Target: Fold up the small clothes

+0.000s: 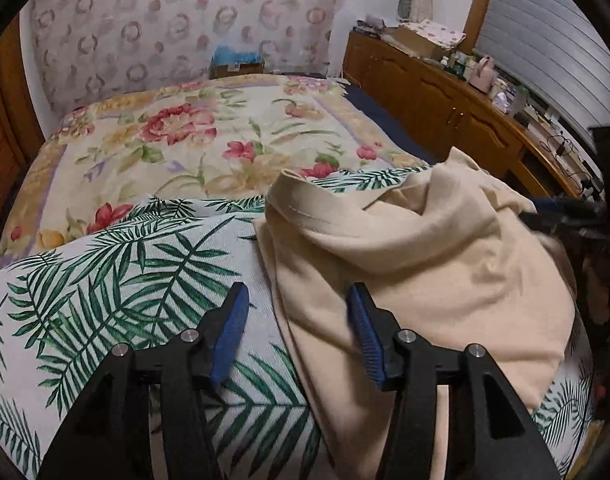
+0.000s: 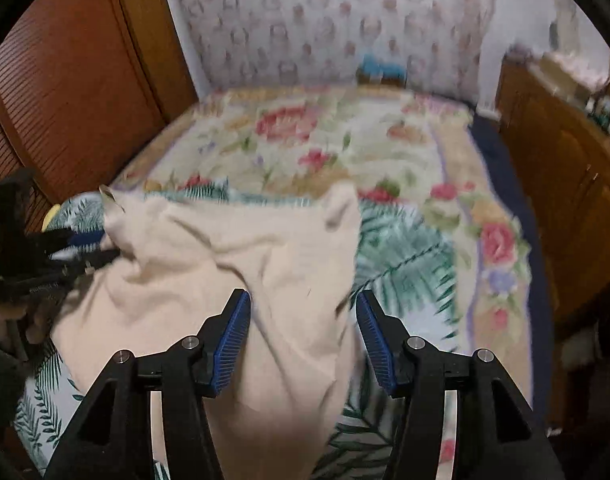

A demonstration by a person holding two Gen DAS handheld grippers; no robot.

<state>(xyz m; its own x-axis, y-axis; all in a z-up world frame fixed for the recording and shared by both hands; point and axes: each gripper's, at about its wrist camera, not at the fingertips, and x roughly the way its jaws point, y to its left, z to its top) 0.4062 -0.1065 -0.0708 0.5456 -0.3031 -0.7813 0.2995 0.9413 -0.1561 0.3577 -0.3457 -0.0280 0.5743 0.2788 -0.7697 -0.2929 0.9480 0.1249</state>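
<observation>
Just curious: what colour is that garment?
Plain cream garment; clearest in the left wrist view.

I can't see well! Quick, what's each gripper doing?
Left gripper: open, straddling the cloth's edge.
Right gripper: open over the cloth.

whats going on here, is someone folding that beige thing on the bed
Yes. A person with a gripper in each hand is working on a cream garment that lies rumpled on a palm-leaf cloth over the floral bedspread. The left gripper and the right gripper are both open, poised at the garment's near edge. It isn't folded yet.
</observation>
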